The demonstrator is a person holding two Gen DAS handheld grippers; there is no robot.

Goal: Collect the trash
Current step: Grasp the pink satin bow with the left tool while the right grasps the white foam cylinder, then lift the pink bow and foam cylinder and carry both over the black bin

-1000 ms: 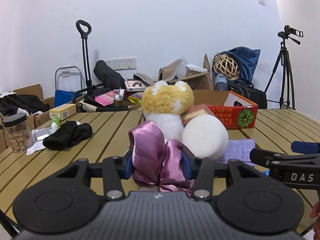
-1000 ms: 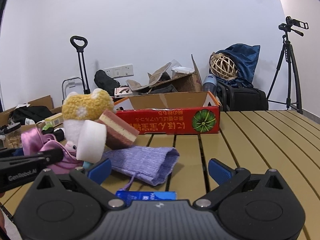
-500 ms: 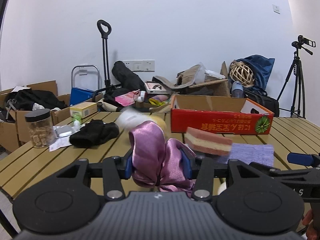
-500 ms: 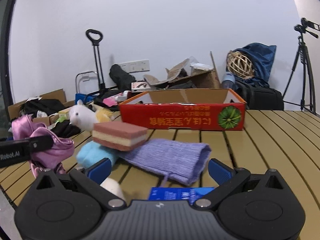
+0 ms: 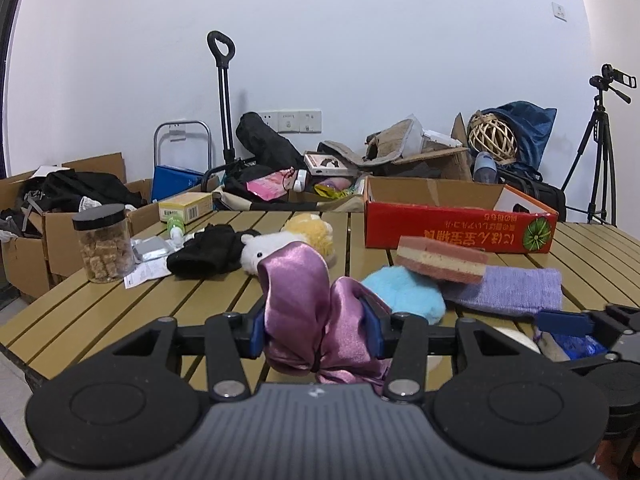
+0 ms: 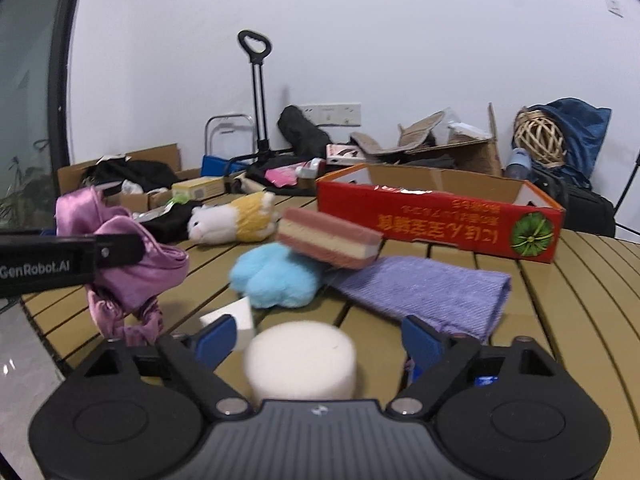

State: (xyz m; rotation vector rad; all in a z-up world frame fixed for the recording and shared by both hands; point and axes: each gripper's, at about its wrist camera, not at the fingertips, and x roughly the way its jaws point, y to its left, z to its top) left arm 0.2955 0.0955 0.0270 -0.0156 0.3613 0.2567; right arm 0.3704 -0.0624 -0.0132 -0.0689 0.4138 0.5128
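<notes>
Left gripper [image 5: 316, 322]: blue pads pinched from both sides on a pink satin bow [image 5: 310, 312], held clear above the slatted wooden table [image 5: 120, 300]; in the right wrist view the same bow [image 6: 120, 264] hangs at 9 o'clock, clamped under the black finger marked GenRobot.AI. Right gripper [image 6: 316, 338]: fingers spread wide, closed on nothing; a white round sponge [image 6: 300, 362] sits between them, close to the gripper body, and whether it touches either pad cannot be told. White paper scrap [image 6: 236, 314]: just beside the left-hand blue pad [image 6: 214, 338]. Blue plush paw [image 6: 276, 278]: on the table at 12 o'clock of the right gripper, beyond the sponge. Pink-and-cream layered sponge [image 6: 330, 244]: tilted, resting on the plush paw and on the purple cloth [image 6: 424, 290], which spreads toward 1 o'clock. Yellow-and-white plush toy [image 6: 234, 220]: lying on its side at 11 o'clock, beside a black garment [image 5: 204, 254]. Red cardboard box [image 6: 440, 220]: open-topped, at the far table edge, 1 o'clock. Jar with black lid [image 5: 103, 242]: upright at 10 o'clock in the left wrist view, near the table's left edge. Blue packet [image 5: 576, 346]: partly hidden behind the right gripper's finger at 3 o'clock.
</notes>
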